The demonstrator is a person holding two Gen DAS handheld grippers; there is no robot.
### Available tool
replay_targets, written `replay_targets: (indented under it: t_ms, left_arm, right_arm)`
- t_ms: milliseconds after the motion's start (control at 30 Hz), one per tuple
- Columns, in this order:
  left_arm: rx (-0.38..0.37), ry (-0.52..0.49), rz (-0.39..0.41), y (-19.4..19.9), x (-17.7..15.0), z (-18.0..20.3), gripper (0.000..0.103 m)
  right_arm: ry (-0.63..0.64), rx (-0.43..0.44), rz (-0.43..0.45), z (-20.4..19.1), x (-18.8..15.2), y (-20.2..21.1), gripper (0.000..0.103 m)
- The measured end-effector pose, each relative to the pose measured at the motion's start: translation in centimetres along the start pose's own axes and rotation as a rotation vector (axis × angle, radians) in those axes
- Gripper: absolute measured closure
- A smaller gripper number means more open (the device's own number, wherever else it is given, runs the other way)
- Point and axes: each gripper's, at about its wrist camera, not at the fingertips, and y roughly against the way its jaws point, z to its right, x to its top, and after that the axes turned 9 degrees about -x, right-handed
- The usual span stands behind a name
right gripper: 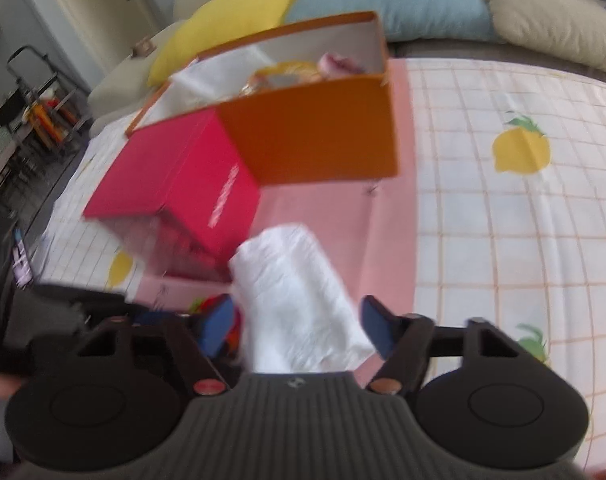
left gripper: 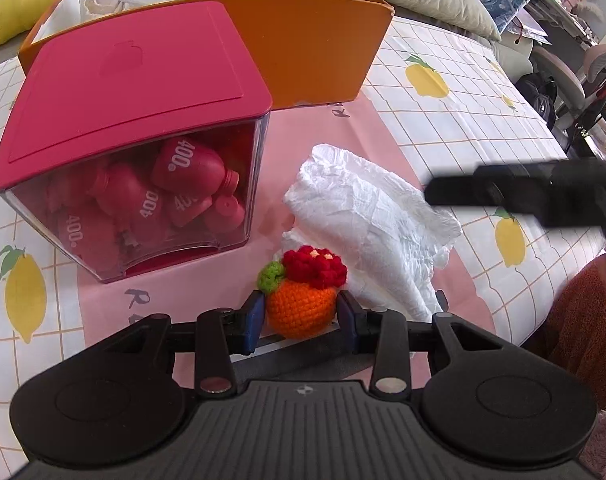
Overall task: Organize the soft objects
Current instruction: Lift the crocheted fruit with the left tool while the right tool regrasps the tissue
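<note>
On the lemon-print cloth (left gripper: pixel 443 64), at the left, a clear box with a crimson lid (left gripper: pixel 135 92) holds red "400" pouches (left gripper: pixel 183 184), with an open orange cardboard box (left gripper: pixel 315 52) touching it behind. In the middle the left gripper (left gripper: pixel 301 311) pinches an orange crocheted fruit (left gripper: pixel 303 296) topped with red and green yarn. Just right of it a crumpled white diaper (left gripper: pixel 367 220) lies on the pink mat (left gripper: pixel 315 132). The right gripper (right gripper: pixel 297 326) hangs above the diaper, jaws spread wide, pads apparently clear of it
</note>
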Motion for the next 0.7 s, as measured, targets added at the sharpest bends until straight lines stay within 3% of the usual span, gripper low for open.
replay_targets:
  t_ms: [67, 133, 167, 200, 300, 400, 567, 700]
  left_arm:
    - [-0.002, 0.003, -0.001, 0.0, 0.0, 0.0, 0.059]
    - [-0.006, 0.010, -0.001, -0.1, 0.1, -0.1, 0.059]
    - [-0.008, 0.015, -0.001, 0.0, 0.0, -0.1, 0.059]
    - [-0.010, 0.019, -0.002, 0.0, 0.0, -0.1, 0.059]
    - [-0.015, 0.017, 0.005, 0.0, -0.1, -0.2, 0.059]
    - [-0.023, 0.028, 0.008, 0.1, -0.1, -0.4, 0.059]
    - [-0.042, 0.059, 0.017, 0.2, -0.1, -0.9, 0.059]
    - [-0.024, 0.073, 0.025, 0.8, -0.4, -1.1, 0.059]
  right_arm:
    - [-0.042, 0.037, -0.039, 1.0, 0.8, -2.2, 0.021]
    - [-0.058, 0.067, -0.070, 1.3, 1.0, -4.0, 0.034]
    - [-0.044, 0.097, -0.086, 1.0, 1.0, -4.8, 0.060]
    - [-0.031, 0.120, -0.107, 0.7, 0.9, -5.2, 0.077]
    - [0.019, 0.156, -0.122, -0.5, 0.3, -5.1, 0.079]
    - [0.061, 0.195, -0.104, -1.4, -0.1, -3.8, 0.098]
    - [0.128, 0.256, -0.144, -3.1, -1.2, -3.0, 0.103]
    - [0.149, 0.200, -0.201, -3.6, -2.6, -5.3, 0.103]
